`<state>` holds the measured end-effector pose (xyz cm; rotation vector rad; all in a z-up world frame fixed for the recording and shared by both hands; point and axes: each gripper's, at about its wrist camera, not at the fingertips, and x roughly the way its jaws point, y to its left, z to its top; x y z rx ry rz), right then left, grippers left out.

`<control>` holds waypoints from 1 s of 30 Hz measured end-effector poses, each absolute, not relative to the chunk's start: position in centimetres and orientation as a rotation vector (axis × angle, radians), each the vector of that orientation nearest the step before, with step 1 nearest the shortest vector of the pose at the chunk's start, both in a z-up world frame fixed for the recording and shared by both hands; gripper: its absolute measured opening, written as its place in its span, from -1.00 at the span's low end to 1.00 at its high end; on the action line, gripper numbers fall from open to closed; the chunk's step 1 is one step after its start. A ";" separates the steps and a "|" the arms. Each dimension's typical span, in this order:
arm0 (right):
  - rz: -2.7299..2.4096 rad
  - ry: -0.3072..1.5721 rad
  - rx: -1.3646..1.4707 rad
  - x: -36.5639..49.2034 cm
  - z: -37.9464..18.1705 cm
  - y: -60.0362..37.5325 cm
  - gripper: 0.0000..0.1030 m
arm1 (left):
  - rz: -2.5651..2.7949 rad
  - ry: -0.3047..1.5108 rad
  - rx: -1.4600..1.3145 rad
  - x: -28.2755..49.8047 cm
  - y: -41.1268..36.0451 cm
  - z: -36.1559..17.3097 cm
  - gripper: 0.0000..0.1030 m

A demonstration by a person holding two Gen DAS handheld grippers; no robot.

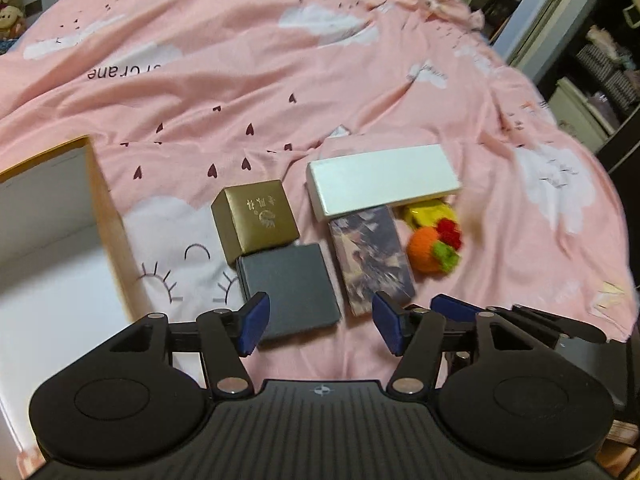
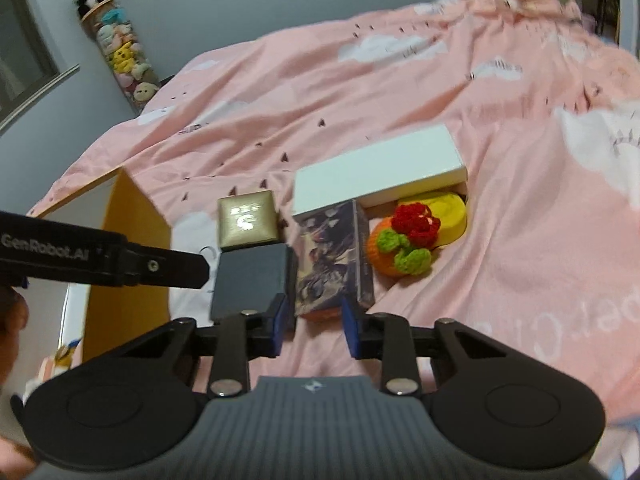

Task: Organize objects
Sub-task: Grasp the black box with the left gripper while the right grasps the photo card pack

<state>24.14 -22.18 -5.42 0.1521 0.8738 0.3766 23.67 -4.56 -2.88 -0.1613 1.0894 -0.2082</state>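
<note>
Several things lie close together on the pink bedspread [image 1: 280,60]: a gold box [image 1: 256,220], a dark grey box [image 1: 290,290], a picture-printed box [image 1: 370,258], a long white box [image 1: 382,180], a yellow item [image 1: 428,212] and an orange crochet toy [image 1: 432,252]. My left gripper [image 1: 322,326] hangs open over the near corner of the grey box, with nothing between its pads. My right gripper [image 2: 316,326] is open with a narrow gap at the near end of the picture-printed box [image 2: 332,256], and its pads hold nothing. Its blue pad [image 1: 452,307] shows beside the left gripper.
A large open box [image 1: 60,220] with yellow-brown walls stands at the left, next to the gold box. A tall clear tube of plush toys [image 2: 120,52] leans on the wall at the back left. Shelves [image 1: 592,92] stand past the bed's right edge.
</note>
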 end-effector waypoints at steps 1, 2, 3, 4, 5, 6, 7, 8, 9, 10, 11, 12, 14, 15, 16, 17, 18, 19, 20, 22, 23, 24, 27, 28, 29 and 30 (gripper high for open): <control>0.372 0.879 0.161 24.7 -5.9 -22.3 -0.38 | -0.192 1.106 -0.152 24.3 -4.8 -3.4 0.38; 0.371 0.878 0.160 25.0 -6.2 -22.4 -0.38 | -0.165 1.124 -0.143 25.0 -4.9 -4.1 0.38; 0.368 0.873 0.158 25.3 -6.6 -22.6 -0.38 | -0.144 1.140 -0.136 25.6 -5.0 -4.6 0.38; 0.363 0.874 0.157 25.5 -7.0 -22.7 -0.38 | -0.122 1.158 -0.133 26.2 -5.0 -5.2 0.39; 0.361 0.878 0.164 25.7 -7.4 -22.9 -0.38 | -0.105 1.174 -0.132 26.6 -5.0 -5.8 0.40; 0.362 0.884 0.177 26.0 -7.8 -23.1 -0.38 | -0.092 1.189 -0.133 26.9 -4.9 -6.2 0.42; 0.364 0.890 0.194 26.2 -8.3 -23.4 -0.39 | -0.085 1.203 -0.139 27.2 -4.8 -6.7 0.44; 0.363 0.894 0.205 26.5 -8.6 -23.7 -0.42 | -0.080 1.216 -0.149 27.4 -4.8 -7.1 0.45; 0.365 0.895 0.219 26.7 -9.0 -24.0 -0.42 | -0.074 1.230 -0.158 27.7 -4.6 -7.6 0.46; 0.371 0.896 0.237 26.9 -9.4 -24.2 -0.42 | -0.070 1.242 -0.168 27.9 -4.6 -8.0 0.47; 0.377 0.896 0.250 27.1 -9.6 -24.4 -0.42 | -0.064 1.254 -0.177 28.0 -4.5 -8.4 0.48; 0.384 0.897 0.260 27.3 -9.8 -24.6 -0.41 | -0.058 1.267 -0.185 28.2 -4.5 -8.8 0.49; 0.388 0.907 0.274 27.6 -10.3 -24.7 -0.41 | -0.060 1.285 -0.210 28.5 -4.4 -9.6 0.57; 0.391 0.911 0.278 27.8 -10.5 -24.8 -0.40 | -0.064 1.294 -0.228 28.6 -4.4 -10.0 0.60; 0.394 0.914 0.280 27.8 -10.6 -24.8 -0.40 | -0.066 1.302 -0.244 28.7 -4.3 -10.3 0.64; 0.396 0.916 0.282 27.9 -10.7 -24.9 -0.39 | -0.065 1.311 -0.256 28.8 -4.3 -10.7 0.67; 0.397 0.917 0.283 28.0 -10.7 -24.9 -0.39 | -0.065 1.314 -0.261 28.9 -4.3 -11.0 0.72; 0.399 0.918 0.284 28.1 -10.8 -24.9 -0.39 | -0.069 1.317 -0.268 28.9 -4.4 -11.4 0.72; 0.400 0.920 0.286 28.2 -10.9 -24.9 -0.38 | -0.072 1.319 -0.287 29.0 -4.4 -11.7 0.71; 0.404 0.923 0.292 28.4 -11.1 -24.9 -0.36 | -0.077 1.322 -0.315 29.3 -4.5 -12.1 0.64; 0.408 0.921 0.297 28.5 -11.2 -24.9 -0.34 | -0.077 1.320 -0.315 29.3 -4.6 -12.1 0.62; 0.411 0.920 0.302 28.6 -11.3 -24.9 -0.32 | -0.078 1.317 -0.305 29.3 -4.7 -12.0 0.58; 0.421 0.911 0.318 28.8 -11.4 -25.0 -0.25 | -0.097 1.291 -0.269 28.8 -4.9 -10.8 0.33; 0.424 0.906 0.320 28.8 -11.5 -24.9 -0.23 | -0.108 1.282 -0.253 28.6 -4.9 -10.4 0.25; 0.427 0.902 0.320 28.9 -11.5 -24.8 -0.19 | -0.120 1.276 -0.244 28.5 -4.9 -10.1 0.20; 0.429 0.898 0.318 29.0 -11.5 -24.7 -0.14 | -0.133 1.271 -0.235 28.3 -4.8 -9.9 0.14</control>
